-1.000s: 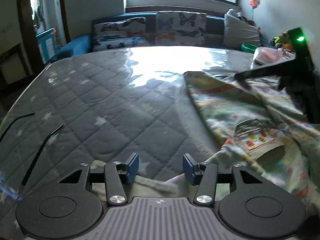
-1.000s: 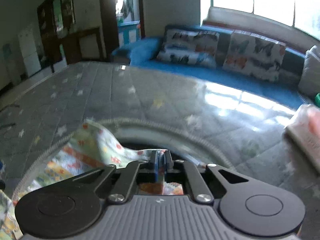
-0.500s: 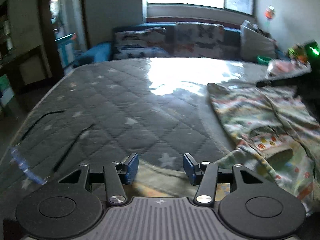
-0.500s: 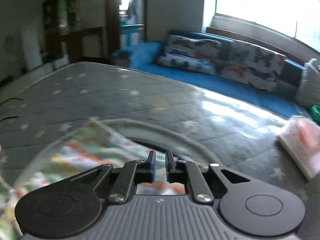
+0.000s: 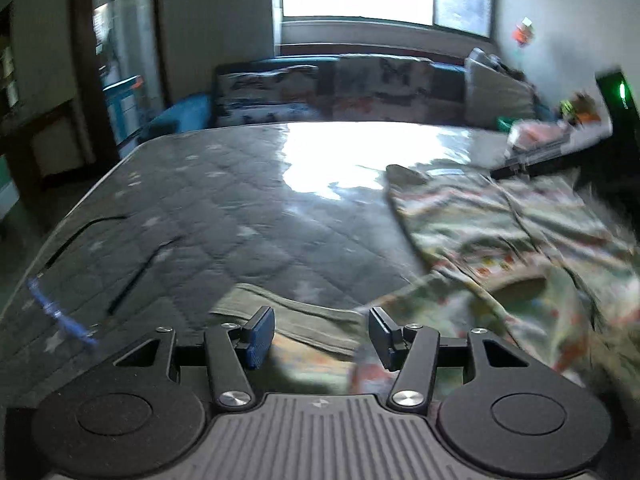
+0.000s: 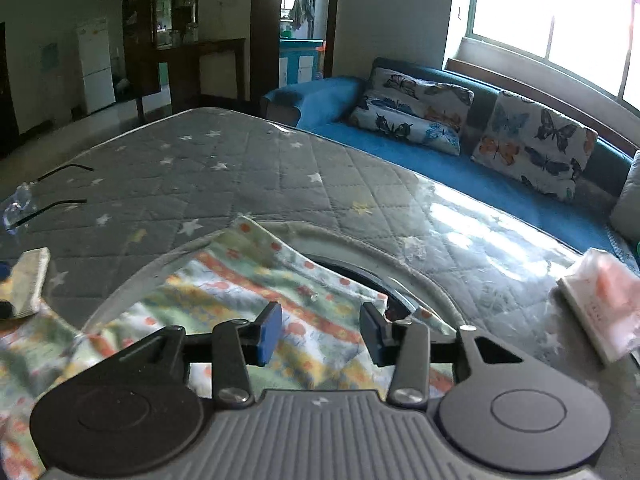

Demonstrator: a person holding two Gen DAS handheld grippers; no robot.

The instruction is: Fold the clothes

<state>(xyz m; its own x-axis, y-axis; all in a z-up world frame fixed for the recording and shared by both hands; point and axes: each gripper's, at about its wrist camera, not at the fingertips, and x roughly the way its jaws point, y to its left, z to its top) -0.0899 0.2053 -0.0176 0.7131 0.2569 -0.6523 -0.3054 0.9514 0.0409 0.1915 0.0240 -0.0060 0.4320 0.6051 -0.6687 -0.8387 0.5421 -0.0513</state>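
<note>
The left gripper (image 5: 321, 330) hovers with its fingers spread, nothing pinched; a grey-green ribbed hem of the garment (image 5: 500, 240) lies on the mattress just beyond and below the fingertips. The rest of that patterned cloth, pale green with orange and yellow bands, spreads ahead and to the right of the left fingers, rumpled and blurred.

The right gripper (image 6: 320, 330) has just been opening its jaws; its fingers now stand apart and free, with the garment (image 6: 256, 288) lying under and ahead of them, touching neither pad. A ribbed neck edge curves around just beyond the fingertips.

The mattress (image 6: 224, 176) is grey, quilted in diamonds with small pale stars, and shiny where window light falls on it. Far left of the right fingers lie 2 thin black bent strips (image 6: 60, 204) and a bit of clear plastic (image 6: 16, 204). To the right of them sits a pack in pink and white wrapping (image 6: 600, 300).

Beyond the mattress stands a blue sofa (image 6: 332, 96) with butterfly cushions (image 6: 416, 108) under a bright window (image 6: 552, 20). Further left are a dark wooden cabinet (image 6: 180, 40), a white fridge (image 6: 96, 64) and an open doorway.
</note>
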